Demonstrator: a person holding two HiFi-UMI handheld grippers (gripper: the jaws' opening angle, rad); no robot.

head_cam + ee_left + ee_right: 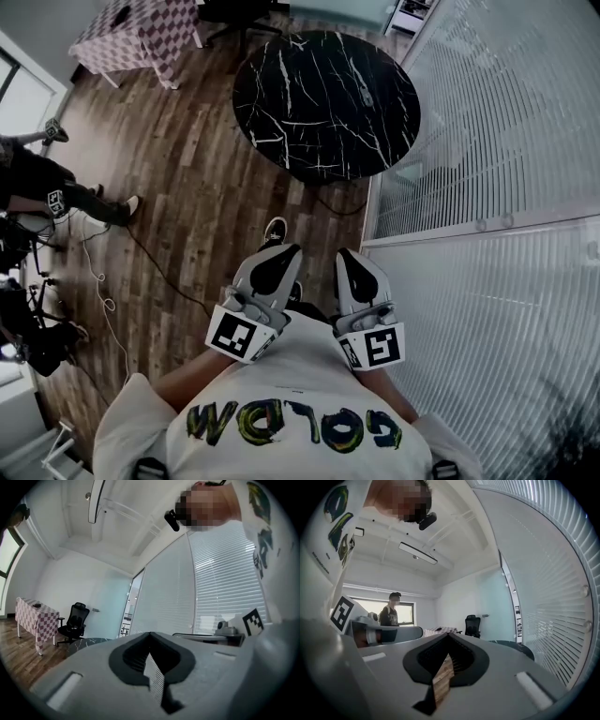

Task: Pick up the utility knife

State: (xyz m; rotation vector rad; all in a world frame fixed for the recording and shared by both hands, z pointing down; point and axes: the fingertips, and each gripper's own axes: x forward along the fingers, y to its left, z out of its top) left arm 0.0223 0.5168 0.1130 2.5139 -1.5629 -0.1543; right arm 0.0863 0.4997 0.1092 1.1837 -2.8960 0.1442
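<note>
Beside right gripper, left gripper, level

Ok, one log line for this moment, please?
phase: before pickup | left gripper: shut, empty | right gripper: shut, empty | utility knife: not in view | ahead: round black table

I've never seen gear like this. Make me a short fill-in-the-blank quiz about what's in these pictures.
1. The round black marble-look table stands on a floor of brown ____ planks.
2. The jaws of the grey left gripper and the grey right gripper are both ____.
3. The pink-and-white tablecloth in the far corner has a ____ pattern.

Missing words: wooden; shut; checked.
</note>
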